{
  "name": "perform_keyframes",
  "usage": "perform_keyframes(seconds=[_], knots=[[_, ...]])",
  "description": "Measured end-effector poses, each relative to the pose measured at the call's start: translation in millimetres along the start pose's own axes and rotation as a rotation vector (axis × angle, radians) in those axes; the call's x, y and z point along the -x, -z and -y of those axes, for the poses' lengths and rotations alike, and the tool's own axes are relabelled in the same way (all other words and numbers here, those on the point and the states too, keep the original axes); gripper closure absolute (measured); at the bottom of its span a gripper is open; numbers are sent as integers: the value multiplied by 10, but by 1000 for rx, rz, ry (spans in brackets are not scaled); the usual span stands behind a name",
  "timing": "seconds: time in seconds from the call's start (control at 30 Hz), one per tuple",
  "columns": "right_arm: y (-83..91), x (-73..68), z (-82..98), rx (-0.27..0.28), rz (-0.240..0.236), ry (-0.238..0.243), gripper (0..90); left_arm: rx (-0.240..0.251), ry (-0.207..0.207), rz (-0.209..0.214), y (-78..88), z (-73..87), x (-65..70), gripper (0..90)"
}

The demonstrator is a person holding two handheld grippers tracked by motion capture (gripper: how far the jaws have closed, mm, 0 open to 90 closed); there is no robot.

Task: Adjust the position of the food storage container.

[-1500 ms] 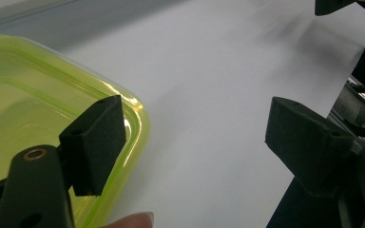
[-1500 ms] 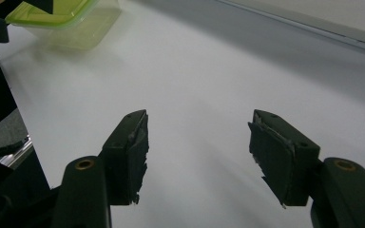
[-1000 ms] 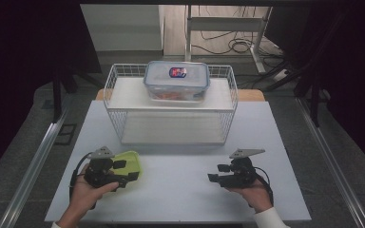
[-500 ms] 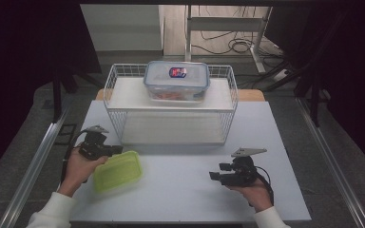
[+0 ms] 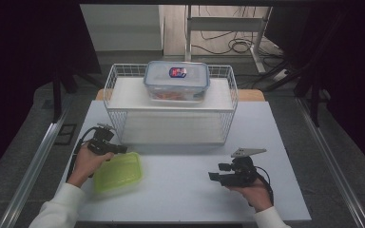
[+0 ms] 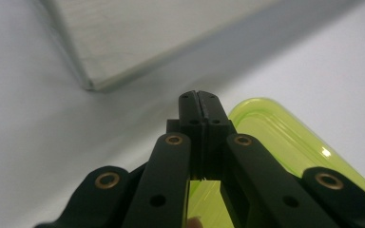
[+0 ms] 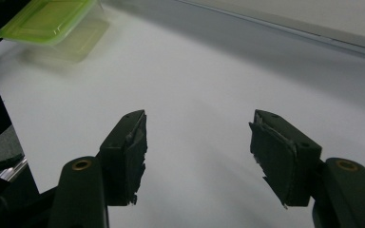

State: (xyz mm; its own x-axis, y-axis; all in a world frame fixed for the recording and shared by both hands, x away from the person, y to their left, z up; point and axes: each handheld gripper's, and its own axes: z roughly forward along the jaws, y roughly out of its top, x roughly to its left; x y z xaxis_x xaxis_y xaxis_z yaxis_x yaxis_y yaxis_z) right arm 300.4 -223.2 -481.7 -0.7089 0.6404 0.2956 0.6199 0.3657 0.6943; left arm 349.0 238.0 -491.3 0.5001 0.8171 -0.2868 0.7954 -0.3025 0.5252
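At the left, our left gripper (image 5: 105,145) has its jaws pressed together, empty, just beside the far left corner of the one green container (image 5: 117,172), which lies on the white table (image 5: 180,190) in front of the single wire rack (image 5: 170,111). To take it well, we judge we should spread the jaws and bite its rim squarely. One clear lidded box (image 5: 176,81) sits atop the rack. At the right, our right gripper (image 5: 221,176) rests spread and empty.
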Motion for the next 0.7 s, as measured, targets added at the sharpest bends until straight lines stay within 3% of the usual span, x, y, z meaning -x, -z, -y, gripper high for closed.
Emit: perform_keyframes(seconds=[0.2,0.3,0.43,0.57,0.6,0.7], knots=[[0,2,0,-2,0,-1,371,-24,-21,4,-54,15,53,900],[4,4,0,1,1,-4,370,-23,-37,30,-29,21,105,900],[1,6,2,-1,0,-4,369,-12,-58,16,49,47,148,900],[16,0,1,7,-3,-5,369,42,-31,0,284,145,57,900],[25,2,0,8,-3,-7,369,65,-11,-27,420,256,23,900],[25,8,1,10,1,-9,369,84,8,-40,549,400,-26,900]])
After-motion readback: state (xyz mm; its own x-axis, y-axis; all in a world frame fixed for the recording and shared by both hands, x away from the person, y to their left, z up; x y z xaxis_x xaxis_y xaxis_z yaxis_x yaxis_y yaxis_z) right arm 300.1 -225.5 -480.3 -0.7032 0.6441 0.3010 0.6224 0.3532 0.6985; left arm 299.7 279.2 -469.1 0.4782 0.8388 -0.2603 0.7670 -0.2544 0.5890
